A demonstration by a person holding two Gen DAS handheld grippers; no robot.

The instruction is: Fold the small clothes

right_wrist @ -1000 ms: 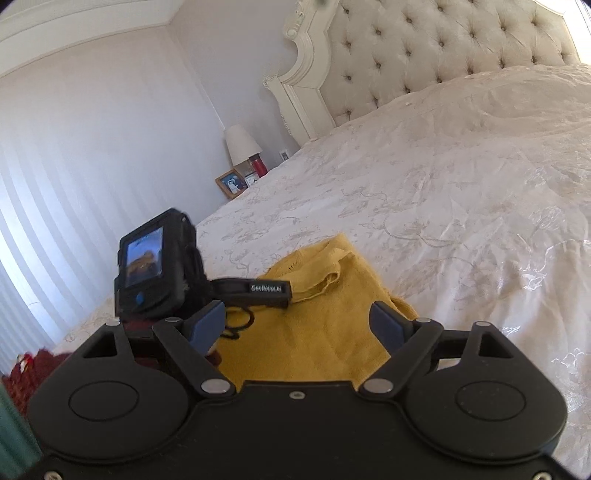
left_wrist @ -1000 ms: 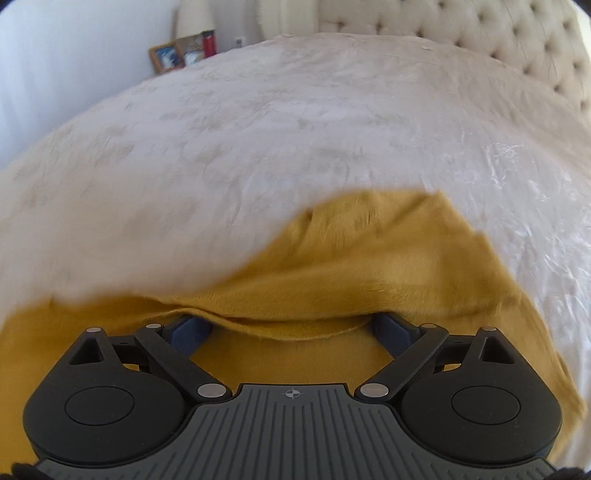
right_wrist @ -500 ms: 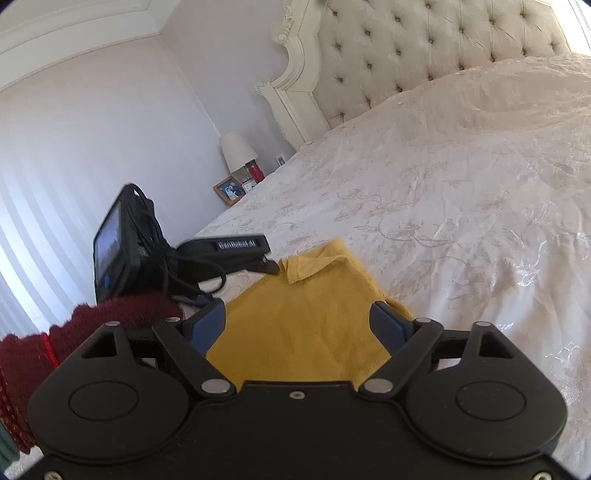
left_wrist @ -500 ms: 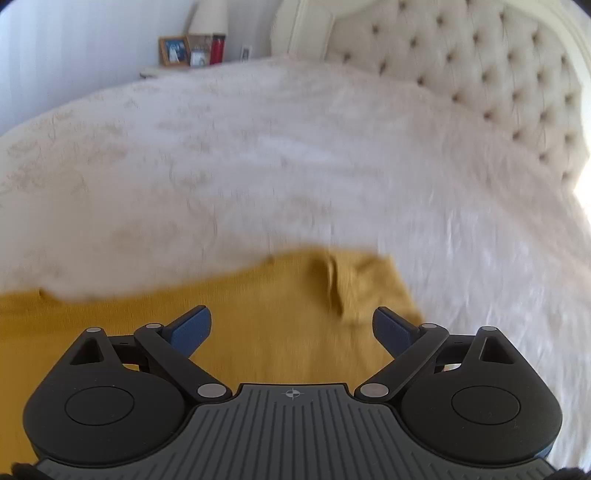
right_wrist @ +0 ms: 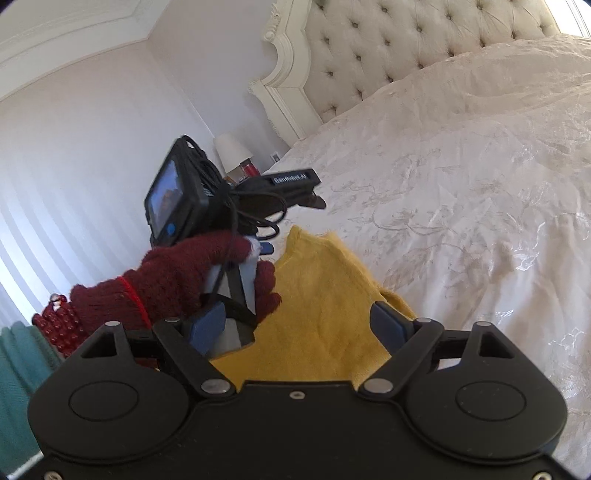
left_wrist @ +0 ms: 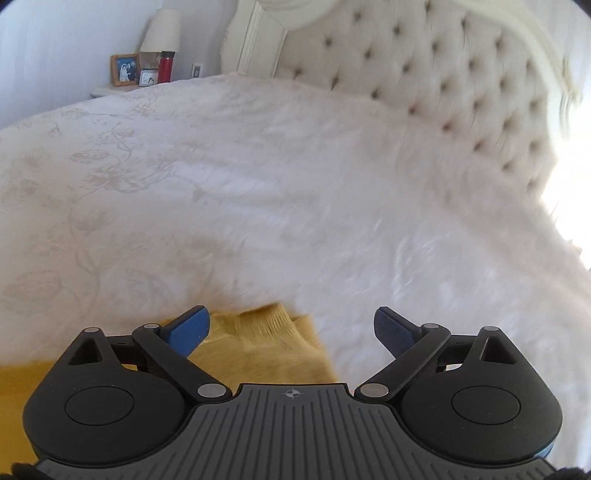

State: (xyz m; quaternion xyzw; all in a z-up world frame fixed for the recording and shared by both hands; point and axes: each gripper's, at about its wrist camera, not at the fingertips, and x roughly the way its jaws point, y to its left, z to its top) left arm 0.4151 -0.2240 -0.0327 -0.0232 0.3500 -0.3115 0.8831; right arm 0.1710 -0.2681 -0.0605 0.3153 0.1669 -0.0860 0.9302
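Observation:
A mustard-yellow knit garment (right_wrist: 317,317) lies on the white bedspread (right_wrist: 461,206). In the left wrist view only its far corner (left_wrist: 266,343) shows, low between the fingers. My left gripper (left_wrist: 291,328) is open and empty, raised above the garment's edge. It also shows in the right wrist view (right_wrist: 314,195), held by a hand in a dark red glove (right_wrist: 192,273). My right gripper (right_wrist: 299,325) is open and empty, hovering over the near part of the garment.
A tufted cream headboard (left_wrist: 461,85) stands at the far end of the bed. A bedside table at the far left holds a lamp (left_wrist: 162,33), a picture frame (left_wrist: 125,70) and a red bottle (left_wrist: 165,66). A white wall (right_wrist: 92,140) is at the left.
My left gripper has let go of the lifted garment fold and pulled up and back; the garment now lies flatter and fills less of its view. My right gripper stayed open, nearly still.

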